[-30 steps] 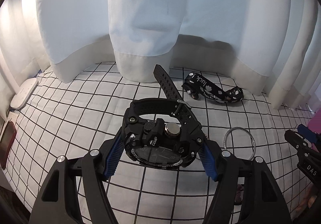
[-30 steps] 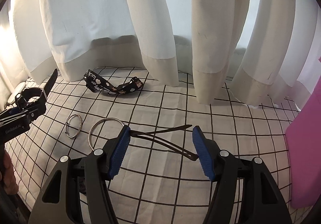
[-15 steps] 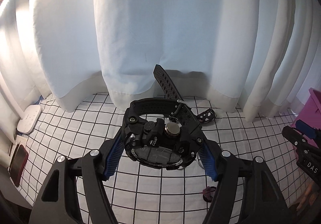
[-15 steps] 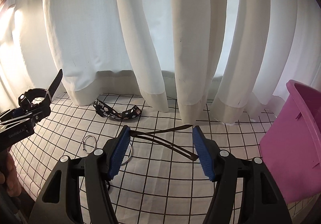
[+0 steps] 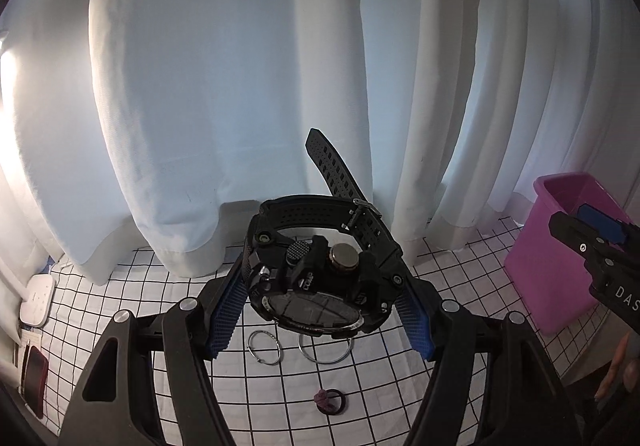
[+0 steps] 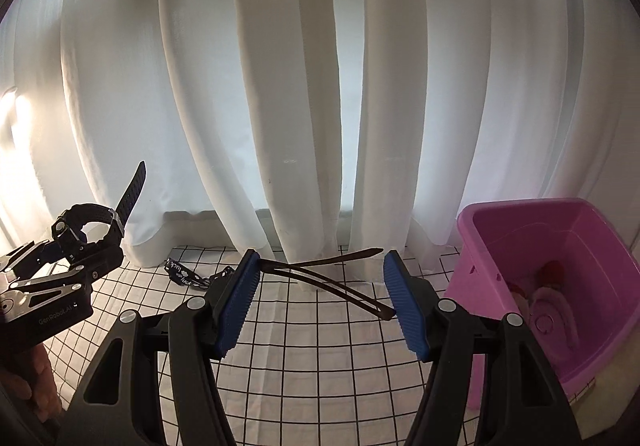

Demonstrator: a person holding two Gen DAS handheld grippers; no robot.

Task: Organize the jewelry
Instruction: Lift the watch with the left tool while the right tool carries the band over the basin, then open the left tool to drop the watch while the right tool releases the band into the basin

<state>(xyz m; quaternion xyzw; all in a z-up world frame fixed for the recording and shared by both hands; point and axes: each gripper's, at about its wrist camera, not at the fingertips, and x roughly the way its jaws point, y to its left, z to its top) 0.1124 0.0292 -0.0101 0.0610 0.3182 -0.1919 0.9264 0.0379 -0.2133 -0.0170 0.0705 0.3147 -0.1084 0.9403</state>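
Left gripper [image 5: 320, 310]: I hold the black watch [image 5: 320, 278] clamped, tilted downward.
Right gripper [image 6: 322, 298]: I grip crossed dark glasses arms [image 6: 332, 274].
Writing: "luck" on strap [image 6: 182, 274].

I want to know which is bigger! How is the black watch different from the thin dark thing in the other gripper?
The watch is chunky and fills the gap between the left gripper's jaws; the thin dark piece, two crossed slim arms, spans the right gripper's. The watch strap loops and sticks up; the arms lie nearly flat. Both are dark and held above the checked cloth.
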